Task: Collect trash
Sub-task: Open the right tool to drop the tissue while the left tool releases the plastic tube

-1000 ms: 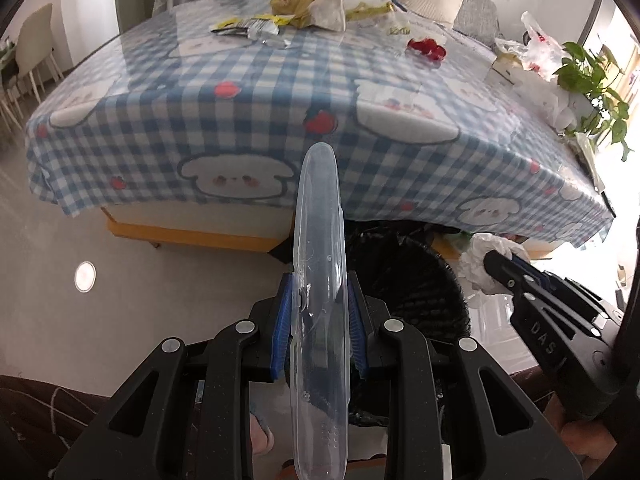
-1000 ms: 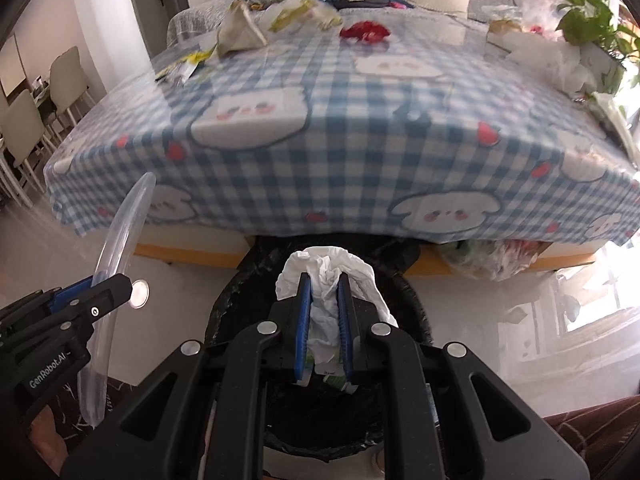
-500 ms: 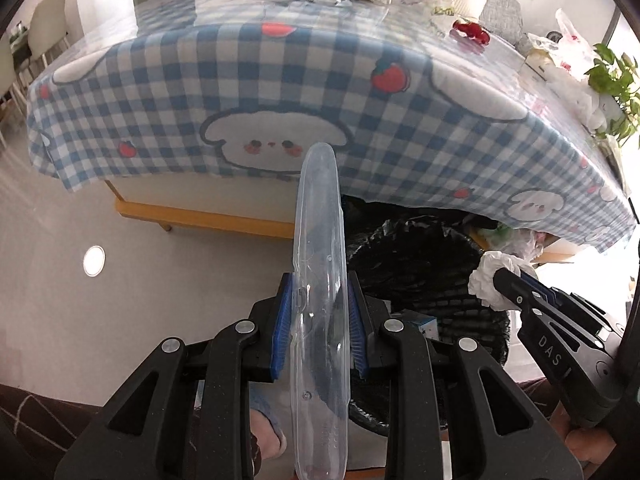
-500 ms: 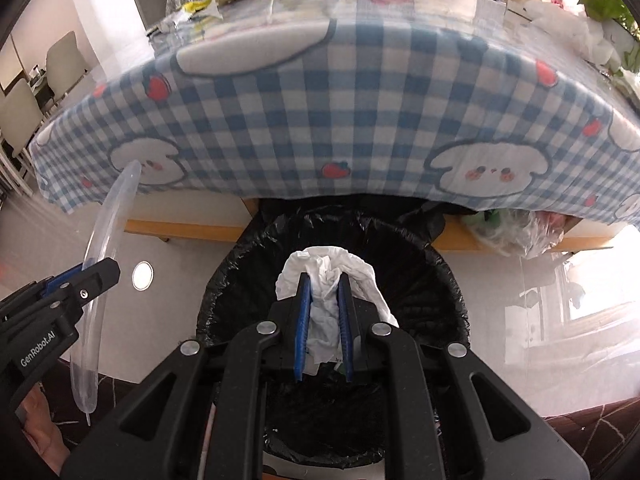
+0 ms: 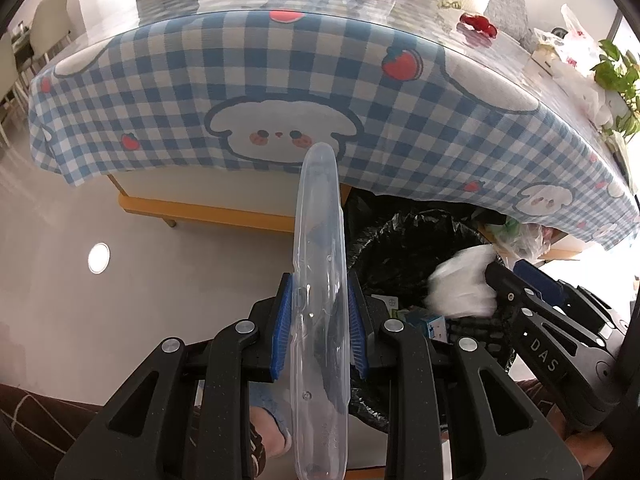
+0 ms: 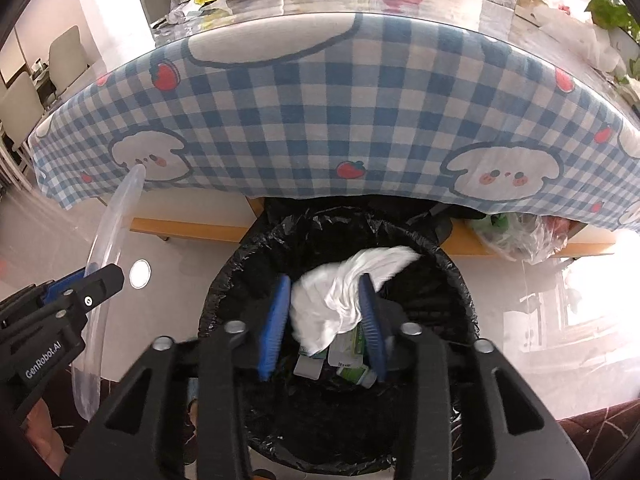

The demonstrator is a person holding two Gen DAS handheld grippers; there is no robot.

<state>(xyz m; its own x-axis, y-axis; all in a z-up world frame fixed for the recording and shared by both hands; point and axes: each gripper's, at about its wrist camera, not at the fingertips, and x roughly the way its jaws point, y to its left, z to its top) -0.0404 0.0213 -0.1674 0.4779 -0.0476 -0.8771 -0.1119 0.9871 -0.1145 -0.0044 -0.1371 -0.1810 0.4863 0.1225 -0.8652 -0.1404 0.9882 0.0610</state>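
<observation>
While the checked tabletop (image 6: 320,92) is filling the upper field of both views and carrying more litter along its far side, the black-lined bin (image 6: 452,276) is standing on the floor just below its near edge. Both hands are pointing steeply downward over it. The left claw (image 5: 318,320) is clamping a clear plastic lid (image 5: 318,264) on edge between its blue pads, to the left of the bin mouth and not yet above it. The right claw (image 6: 326,320) is hanging directly over the bin; its jaws have just been opening, and the white crumpled tissue (image 6: 344,292) is sitting loosely between them, blurred, apparently slipping toward the cartons already inside. The step in hand is judged to be the drop of the tissue. The next move probably calls for swinging the left claw rightward over the bin mouth before releasing the lid.
</observation>
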